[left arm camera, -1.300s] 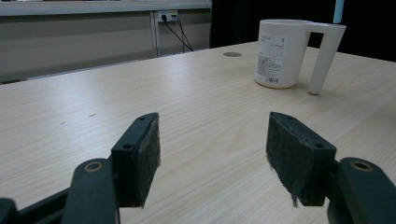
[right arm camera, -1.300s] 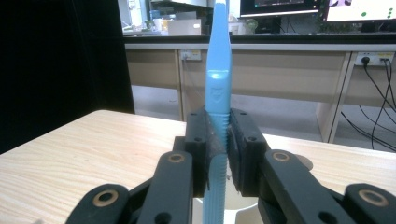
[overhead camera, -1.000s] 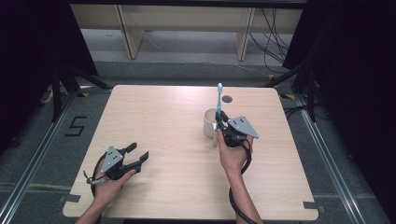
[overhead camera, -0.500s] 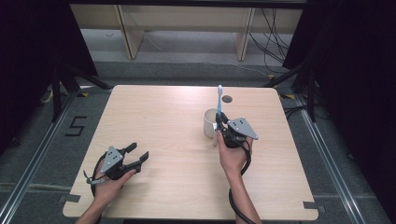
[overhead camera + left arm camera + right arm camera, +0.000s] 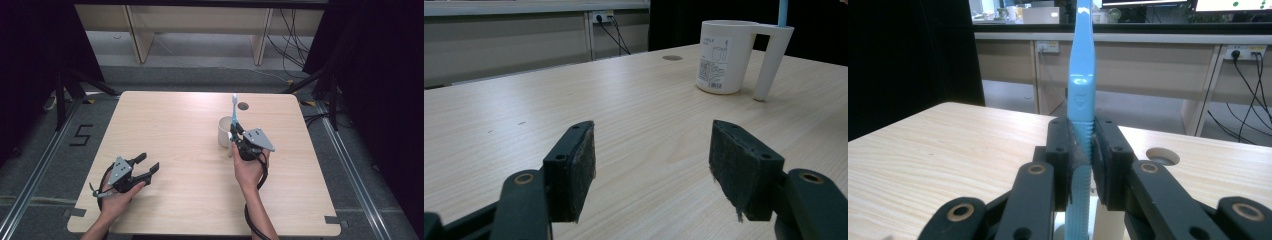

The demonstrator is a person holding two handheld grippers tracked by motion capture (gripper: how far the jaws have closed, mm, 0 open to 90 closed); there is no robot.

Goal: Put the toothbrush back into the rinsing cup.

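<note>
A white mug [image 5: 224,131] [image 5: 722,56] with a handle stands right of the table's centre. A light blue toothbrush [image 5: 234,113] [image 5: 1081,75] stands upright beside the mug's near right side, clamped by my right gripper [image 5: 234,134] [image 5: 1082,150], which is shut on its handle. Its lower end runs down between the jaws, close to the mug's handle. My left gripper [image 5: 148,165] [image 5: 651,170] rests low at the table's front left, open with nothing between its pads, facing the mug from a distance.
The wooden table [image 5: 175,130] has a round cable hole [image 5: 243,106] [image 5: 1162,156] near its far edge, behind the mug. Shelving and cables stand on the floor beyond the table. Dark curtains flank both sides.
The right gripper with the toothbrush has shifted slightly nearer and lower beside the mug. The left gripper has stayed still.
</note>
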